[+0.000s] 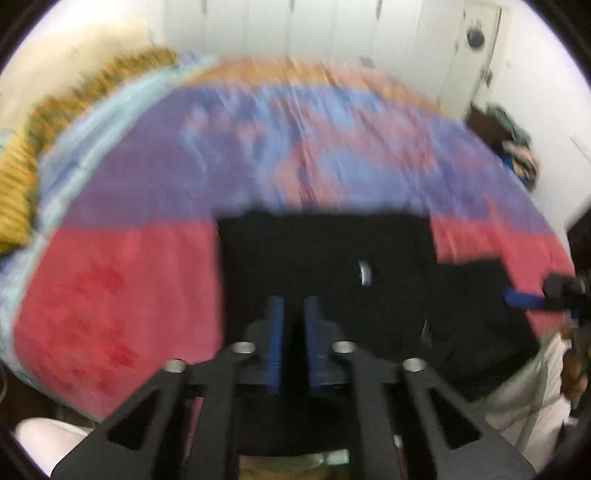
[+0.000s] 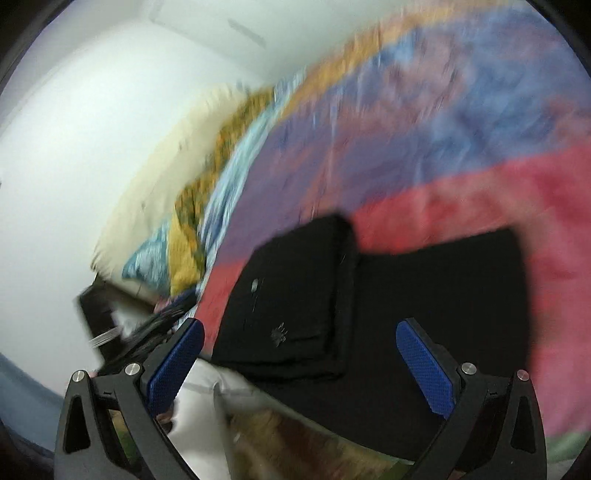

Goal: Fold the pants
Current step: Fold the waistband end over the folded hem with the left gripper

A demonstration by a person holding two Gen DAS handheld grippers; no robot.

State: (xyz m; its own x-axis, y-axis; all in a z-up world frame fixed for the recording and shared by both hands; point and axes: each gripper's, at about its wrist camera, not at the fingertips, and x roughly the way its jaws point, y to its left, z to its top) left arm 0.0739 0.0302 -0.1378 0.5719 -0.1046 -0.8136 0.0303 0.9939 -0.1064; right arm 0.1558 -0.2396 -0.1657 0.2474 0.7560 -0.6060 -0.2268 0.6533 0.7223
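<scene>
We are looking at black pants [image 1: 325,258] lying on a bed near its front edge, on the red band of a bedspread [image 1: 110,280]. In the right wrist view the pants [image 2: 295,295] are showing as a thicker folded stack sitting on top of a wider flat black layer that is spreading toward the right. We are seeing a small silvery round spot [image 1: 365,273] on the top of the fabric and a small pale emblem [image 2: 279,334] lower down, but both views are blurring too much for us to read any brand or writing.

Our left gripper [image 1: 293,306] is hovering above the pants with its blue fingers [image 1: 276,332] drawn close, only a narrow gap showing between them, and nothing is lying in that gap. Our right gripper [image 2: 299,354] is holding its blue pads [image 2: 424,369] spread wide, gripping nothing, with the near edge of the pants showing between them. In the left view it [image 1: 524,300] is appearing at the right edge of the pants; whether it is touching the cloth we cannot tell.

The bedspread is running from red into purple, blue and orange farther back. A yellow patterned blanket [image 1: 22,184] is bunching along the bed's left side, and white walls [image 1: 332,26] are standing behind.
</scene>
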